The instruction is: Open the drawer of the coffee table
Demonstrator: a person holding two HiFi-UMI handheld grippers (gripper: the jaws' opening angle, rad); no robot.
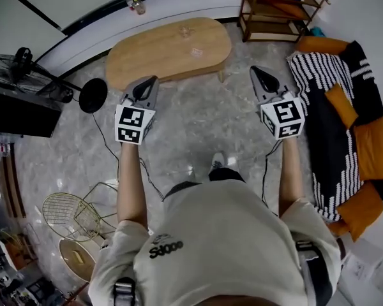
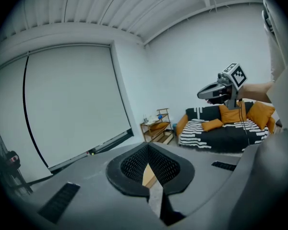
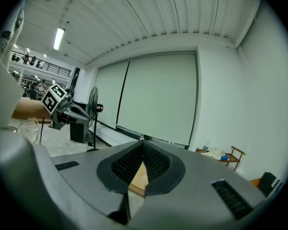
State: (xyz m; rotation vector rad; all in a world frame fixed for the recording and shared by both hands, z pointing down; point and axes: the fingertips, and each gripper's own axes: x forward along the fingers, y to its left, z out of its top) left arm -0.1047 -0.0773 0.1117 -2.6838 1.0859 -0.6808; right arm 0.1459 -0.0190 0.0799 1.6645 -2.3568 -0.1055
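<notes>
An oval wooden coffee table (image 1: 169, 48) stands on the marble floor ahead of me in the head view; its drawer does not show from here. My left gripper (image 1: 147, 83) is held out in the air short of the table's near left edge, jaws shut and empty. My right gripper (image 1: 258, 74) hangs to the right of the table, also shut on nothing. In the left gripper view a sliver of the table top (image 2: 149, 175) shows between the closed jaws. The right gripper view shows the same wood (image 3: 138, 178) just beyond its tips.
A black-and-white striped sofa (image 1: 335, 126) with orange cushions lines the right side. A wooden shelf unit (image 1: 277, 8) stands at the back right. A standing fan (image 1: 25, 75) and a dark box (image 1: 19, 113) are at the left, a wire basket (image 1: 70, 215) at lower left. Cables trail on the floor.
</notes>
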